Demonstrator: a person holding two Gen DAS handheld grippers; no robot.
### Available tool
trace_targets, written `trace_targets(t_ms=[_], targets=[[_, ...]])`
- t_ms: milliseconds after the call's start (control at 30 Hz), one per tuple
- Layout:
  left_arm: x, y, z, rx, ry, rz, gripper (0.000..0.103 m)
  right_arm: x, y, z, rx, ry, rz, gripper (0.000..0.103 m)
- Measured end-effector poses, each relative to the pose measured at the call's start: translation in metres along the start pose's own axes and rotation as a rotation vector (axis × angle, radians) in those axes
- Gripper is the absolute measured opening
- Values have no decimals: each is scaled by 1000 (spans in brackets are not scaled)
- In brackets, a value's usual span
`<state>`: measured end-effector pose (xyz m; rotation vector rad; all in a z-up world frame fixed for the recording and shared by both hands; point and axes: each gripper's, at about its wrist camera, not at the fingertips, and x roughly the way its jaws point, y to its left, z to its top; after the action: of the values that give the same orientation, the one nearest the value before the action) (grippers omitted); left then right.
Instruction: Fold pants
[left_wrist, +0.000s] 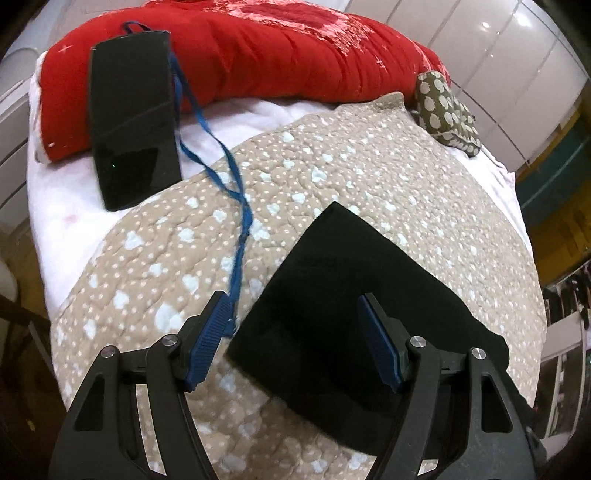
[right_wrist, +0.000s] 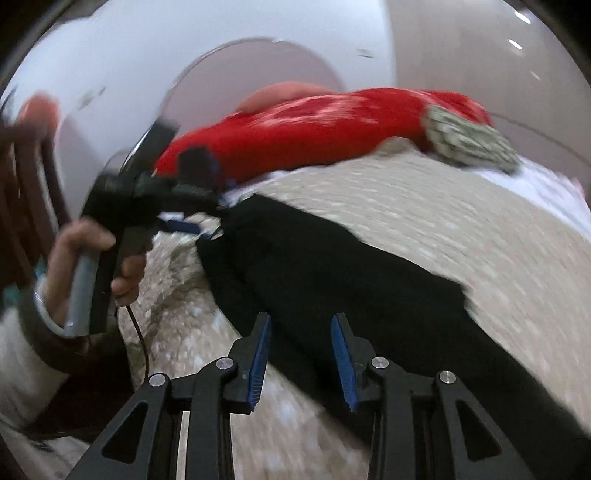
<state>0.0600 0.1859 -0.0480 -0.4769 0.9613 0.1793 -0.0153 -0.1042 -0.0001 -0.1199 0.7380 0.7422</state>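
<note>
With both my left gripper (left_wrist: 295, 339) and right gripper (right_wrist: 301, 360) spread and empty above the black pants (left_wrist: 354, 314) on the dotted quilt (left_wrist: 332, 166), I risk snagging the blue lanyard (left_wrist: 236, 221) beside my left pad.

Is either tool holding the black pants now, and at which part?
Nothing is held. The left tool and right tool are both open above the black pants.
</note>
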Motion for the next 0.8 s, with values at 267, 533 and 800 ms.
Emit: trace_targets(t_ms=[267, 533, 800], targets=[[11, -8, 4, 28, 20, -20, 72, 61, 14, -2, -165, 107, -62, 14], [-29, -10, -1, 57, -53, -44, 72, 19, 0, 17, 24, 32, 123, 5], [-25, -17, -10, 80, -37, 6, 72, 44, 11, -14, 61, 119, 140, 12]])
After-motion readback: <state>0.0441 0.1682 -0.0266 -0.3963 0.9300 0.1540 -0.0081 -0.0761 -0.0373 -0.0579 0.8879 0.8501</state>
